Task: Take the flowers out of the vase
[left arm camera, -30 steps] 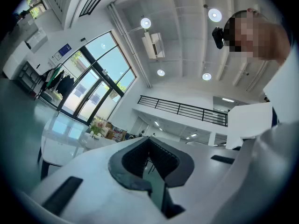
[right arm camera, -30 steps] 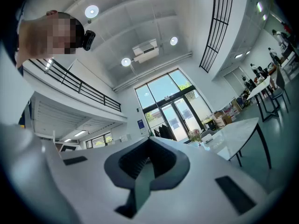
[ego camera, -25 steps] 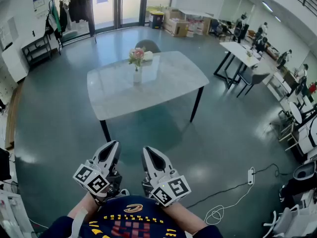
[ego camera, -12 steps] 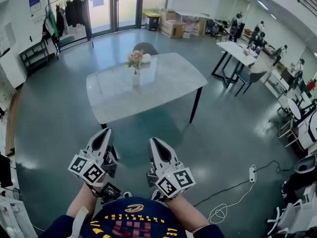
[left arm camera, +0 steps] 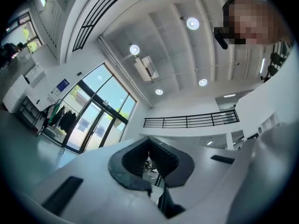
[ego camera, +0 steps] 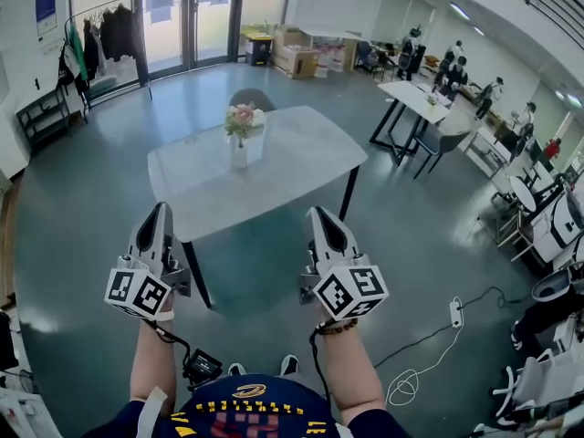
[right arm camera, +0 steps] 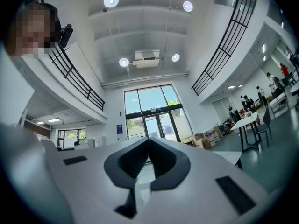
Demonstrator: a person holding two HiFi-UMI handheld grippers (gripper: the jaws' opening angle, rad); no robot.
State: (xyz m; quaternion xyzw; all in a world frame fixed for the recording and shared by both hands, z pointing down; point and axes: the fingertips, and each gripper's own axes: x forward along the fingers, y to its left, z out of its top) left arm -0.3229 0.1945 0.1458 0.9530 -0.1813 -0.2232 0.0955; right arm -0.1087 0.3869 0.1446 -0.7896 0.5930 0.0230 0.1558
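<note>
A bunch of pink flowers (ego camera: 242, 117) stands in a white vase (ego camera: 239, 151) on the pale table (ego camera: 301, 167), several steps ahead of me in the head view. My left gripper (ego camera: 162, 206) is raised at the lower left, its jaws shut with nothing in them. My right gripper (ego camera: 315, 212) is raised at the lower right, also shut and empty. Both are far short of the table. In the left gripper view the left gripper (left arm camera: 149, 139) points up at the ceiling. In the right gripper view the right gripper (right arm camera: 148, 139) points at tall windows. Neither gripper view shows the flowers.
A grey chair (ego camera: 251, 99) stands behind the table. A clothes rack (ego camera: 100, 35) and a black shelf (ego camera: 41, 112) stand at the far left. Boxes (ego camera: 297, 57) sit by the glass doors. More tables (ego camera: 415, 99) with people are at the right. A white cable (ego camera: 429, 354) lies on the floor.
Both grippers have risen and spread apart, the left one further left, the right one further right. The table with the flowers has come closer. Both stay shut.
</note>
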